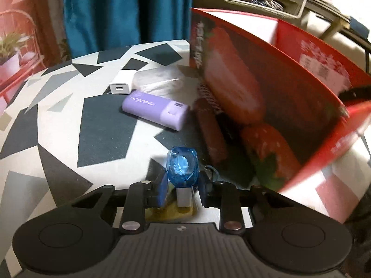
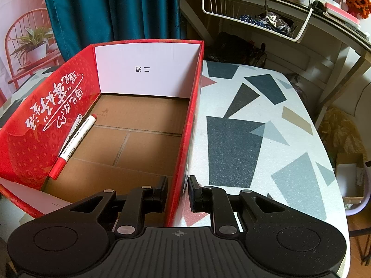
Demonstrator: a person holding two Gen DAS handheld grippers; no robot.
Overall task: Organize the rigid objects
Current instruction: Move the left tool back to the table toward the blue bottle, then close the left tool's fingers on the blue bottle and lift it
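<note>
You've got two grippers: left gripper [image 1: 182, 192], right gripper [image 2: 178, 193]. One red box [image 2: 34, 148] with one red-capped marker [image 2: 75, 144] inside, far left wall. On the table [image 1: 58, 115]: one purple power bank [image 1: 155, 110], one white charger [image 1: 121, 85], one clear plastic bag [image 1: 160, 81], one blue faceted bottle [image 1: 182, 168] near you.

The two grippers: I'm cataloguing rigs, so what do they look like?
Both the left gripper and the right gripper are matte black, with a ribbed grey base, two round discs, silver pivot pins and a small crosshair mark. No hands or sleeves show.
</note>
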